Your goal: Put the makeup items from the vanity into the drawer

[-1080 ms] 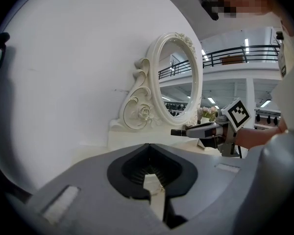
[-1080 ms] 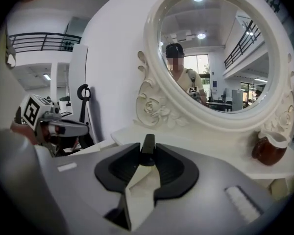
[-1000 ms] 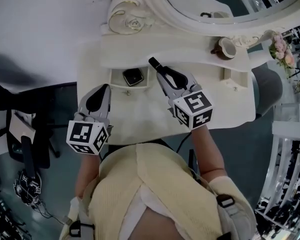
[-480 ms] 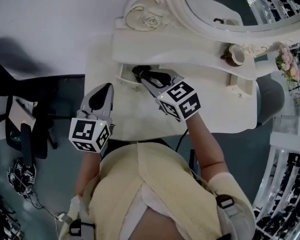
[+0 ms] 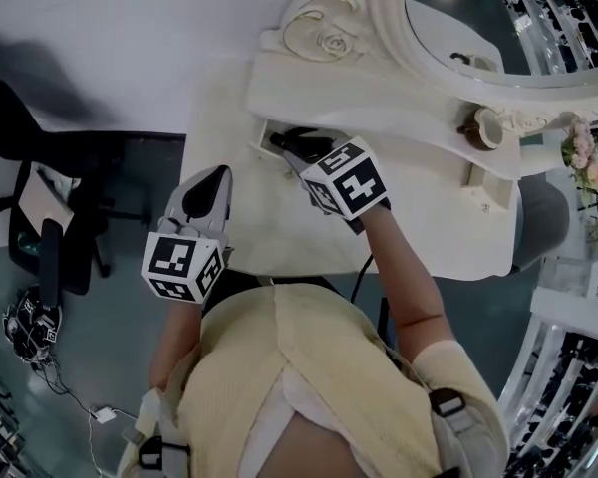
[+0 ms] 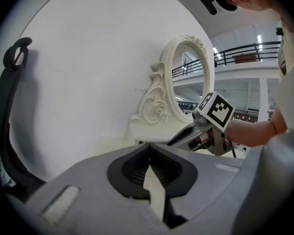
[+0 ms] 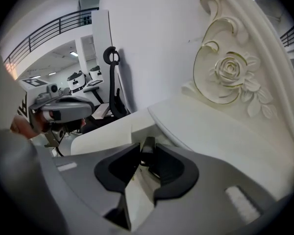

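Note:
My right gripper (image 5: 285,141) reaches into the open left drawer (image 5: 260,143) of the white vanity (image 5: 429,217). It is shut on a slim black makeup tube (image 5: 276,139), which shows as a dark stub (image 7: 147,146) between the pads in the right gripper view. What else lies in the drawer is hidden under the gripper. My left gripper (image 5: 217,173) hovers by the vanity's front left corner, jaws shut with nothing between them (image 6: 149,164). In the left gripper view the right gripper (image 6: 186,135) points toward the drawer.
An oval mirror (image 5: 478,18) with a carved rose frame (image 5: 324,38) stands at the back. A small brown-and-white cup (image 5: 483,127) sits on the raised shelf. A second small drawer (image 5: 475,175) is open at the right. A black office chair (image 5: 50,247) stands left of the vanity.
My right gripper has carried the black tube leftward from the vanity's middle into the open left drawer, covering the dark compact seen there before. The left gripper has barely moved.

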`<action>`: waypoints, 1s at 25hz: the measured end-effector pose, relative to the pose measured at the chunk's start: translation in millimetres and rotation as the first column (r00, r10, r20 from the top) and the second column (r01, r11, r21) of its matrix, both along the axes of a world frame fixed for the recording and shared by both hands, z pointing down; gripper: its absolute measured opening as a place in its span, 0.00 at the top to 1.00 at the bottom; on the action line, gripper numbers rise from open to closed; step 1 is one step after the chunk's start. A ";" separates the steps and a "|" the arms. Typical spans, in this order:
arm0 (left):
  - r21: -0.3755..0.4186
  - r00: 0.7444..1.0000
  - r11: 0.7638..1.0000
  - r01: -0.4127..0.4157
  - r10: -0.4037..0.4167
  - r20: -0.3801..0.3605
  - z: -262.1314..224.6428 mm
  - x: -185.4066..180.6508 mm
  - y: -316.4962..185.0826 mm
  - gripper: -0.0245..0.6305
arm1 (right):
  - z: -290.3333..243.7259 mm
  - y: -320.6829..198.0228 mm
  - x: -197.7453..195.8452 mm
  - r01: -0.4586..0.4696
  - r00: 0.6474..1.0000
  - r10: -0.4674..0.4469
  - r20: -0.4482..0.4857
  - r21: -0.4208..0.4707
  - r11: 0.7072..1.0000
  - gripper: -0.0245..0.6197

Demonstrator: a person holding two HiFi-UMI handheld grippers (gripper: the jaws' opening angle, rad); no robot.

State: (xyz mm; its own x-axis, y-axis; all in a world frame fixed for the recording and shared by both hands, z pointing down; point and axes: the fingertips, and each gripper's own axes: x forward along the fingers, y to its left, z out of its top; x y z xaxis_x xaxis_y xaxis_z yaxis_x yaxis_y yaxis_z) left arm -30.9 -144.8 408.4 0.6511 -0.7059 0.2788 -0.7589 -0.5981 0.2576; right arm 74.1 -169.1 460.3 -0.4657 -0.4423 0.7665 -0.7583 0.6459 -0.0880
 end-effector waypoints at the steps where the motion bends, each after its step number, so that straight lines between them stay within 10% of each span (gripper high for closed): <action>1: -0.001 1.000 1.000 0.002 -0.002 -0.001 0.3 -1.0 0.6 0.96 | 2.2 -1.0 -0.3 -0.002 1.000 0.002 -0.014 -0.012 1.000 0.80; 25: 0.000 1.000 1.000 -0.010 0.010 0.005 -1.0 -0.1 0.2 0.96 | -10.4 -17.0 -12.9 -0.028 1.000 0.028 0.003 0.039 0.999 0.80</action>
